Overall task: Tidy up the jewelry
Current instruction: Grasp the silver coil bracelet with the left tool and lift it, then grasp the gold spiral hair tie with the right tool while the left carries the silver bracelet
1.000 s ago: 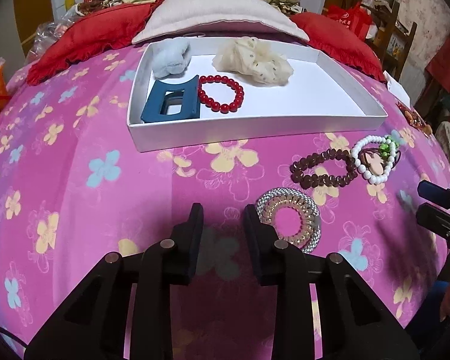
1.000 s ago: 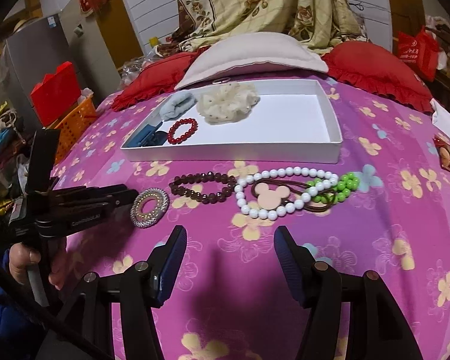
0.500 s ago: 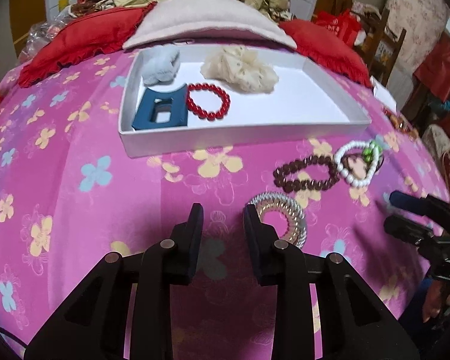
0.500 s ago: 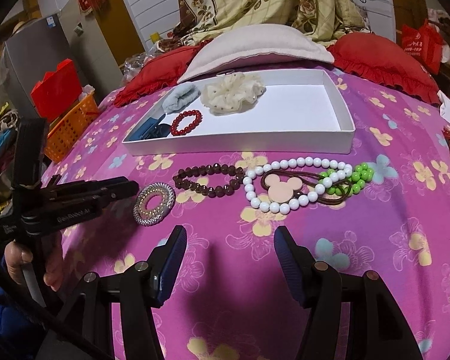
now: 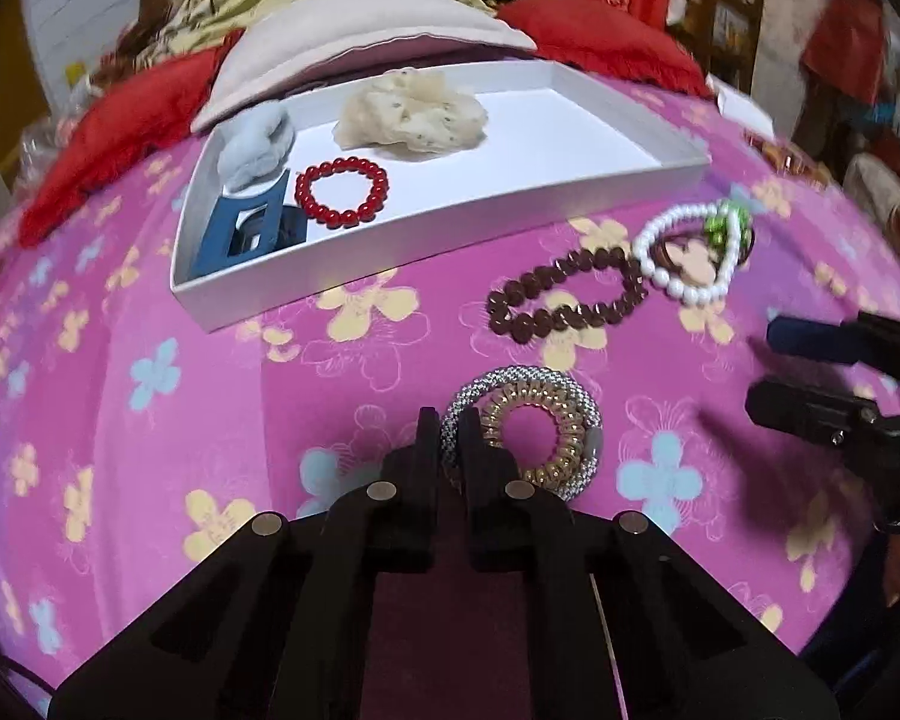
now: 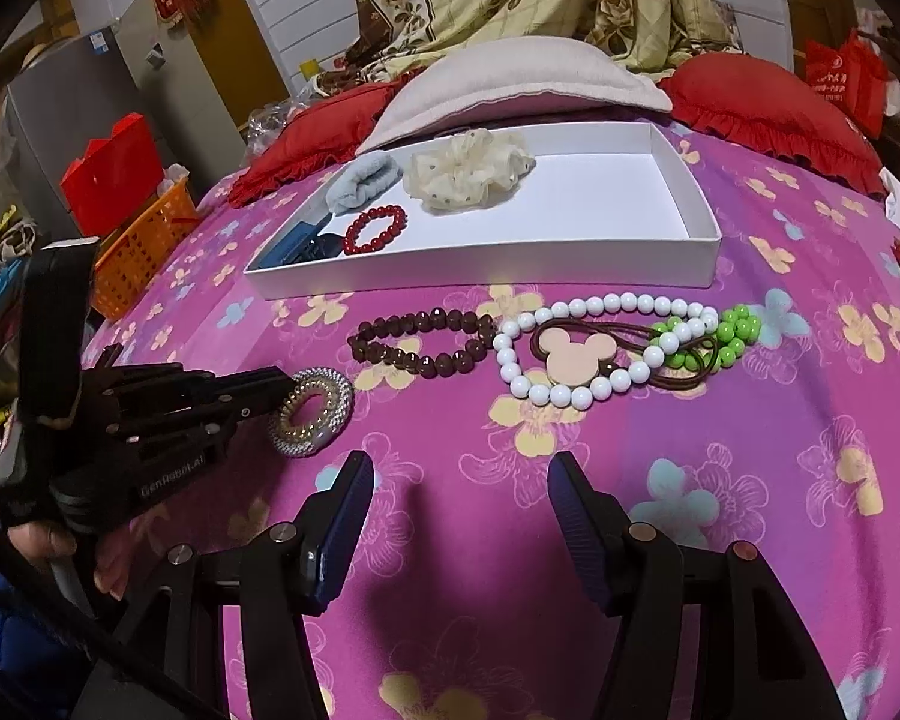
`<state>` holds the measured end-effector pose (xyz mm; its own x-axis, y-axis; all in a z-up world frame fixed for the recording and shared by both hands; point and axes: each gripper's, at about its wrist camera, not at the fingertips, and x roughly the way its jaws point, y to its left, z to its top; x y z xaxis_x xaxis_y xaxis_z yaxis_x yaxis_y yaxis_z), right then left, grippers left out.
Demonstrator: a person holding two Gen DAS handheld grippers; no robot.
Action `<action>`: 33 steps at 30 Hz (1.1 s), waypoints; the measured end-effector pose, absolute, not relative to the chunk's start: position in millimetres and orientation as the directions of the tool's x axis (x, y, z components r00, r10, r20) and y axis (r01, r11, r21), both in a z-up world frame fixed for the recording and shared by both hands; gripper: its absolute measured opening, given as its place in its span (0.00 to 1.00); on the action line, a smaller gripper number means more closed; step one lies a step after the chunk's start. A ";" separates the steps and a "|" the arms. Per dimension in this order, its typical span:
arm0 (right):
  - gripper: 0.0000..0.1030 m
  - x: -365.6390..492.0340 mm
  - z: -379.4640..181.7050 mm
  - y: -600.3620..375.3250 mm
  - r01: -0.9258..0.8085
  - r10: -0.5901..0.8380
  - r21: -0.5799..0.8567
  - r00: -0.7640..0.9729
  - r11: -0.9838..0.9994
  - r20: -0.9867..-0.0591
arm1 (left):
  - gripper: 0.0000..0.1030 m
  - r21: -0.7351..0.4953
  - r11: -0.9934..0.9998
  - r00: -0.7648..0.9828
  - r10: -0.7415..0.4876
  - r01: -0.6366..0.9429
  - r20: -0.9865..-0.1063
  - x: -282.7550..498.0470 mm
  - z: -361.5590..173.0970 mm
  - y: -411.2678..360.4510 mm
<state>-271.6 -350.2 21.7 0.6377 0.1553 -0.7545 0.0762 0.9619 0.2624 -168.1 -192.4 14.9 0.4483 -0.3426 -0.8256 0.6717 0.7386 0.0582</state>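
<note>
Pink floral bedspread bearing white tray. Right gripper hovering, fingers apart, nothing between. Left gripper clamped on rim of silver coil bracelet, near brown bead bracelet.

"GenRobot.ai" in pale letters on side of left hand-held gripper; red bag print unreadable

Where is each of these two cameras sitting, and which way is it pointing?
Left wrist: rides the left gripper, looking down its fingers at the silver coil hair tie they pinch; right gripper at right.
Right wrist: rides the right gripper, jaws open over the pink bedspread; a hand holds the left gripper.
Both show the white tray and brown bead bracelet.
</note>
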 end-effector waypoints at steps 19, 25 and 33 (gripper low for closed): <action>0.57 -226.3 29.1 -285.8 -0.099 0.302 0.309 0.612 0.946 -0.731 | 0.05 -0.290 0.822 0.479 -0.532 0.491 -0.698 -118.9 79.6 -90.8; 0.41 -183.0 11.7 -250.0 -0.140 0.309 0.280 0.568 0.950 -0.763 | 0.05 -0.250 0.857 0.501 -0.474 0.450 -0.725 -114.6 71.5 -77.0; 0.10 -166.8 6.8 -222.5 -0.185 0.212 0.129 0.559 0.974 -0.802 | 0.05 -0.269 0.865 0.516 -0.475 0.425 -0.712 -105.2 74.1 -62.9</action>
<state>-166.8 -222.5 6.8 0.5590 0.2122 -0.8015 -0.1848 0.9743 0.1291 -105.2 -62.9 74.1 0.5163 -0.4753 -0.7124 0.4246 0.8645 -0.2690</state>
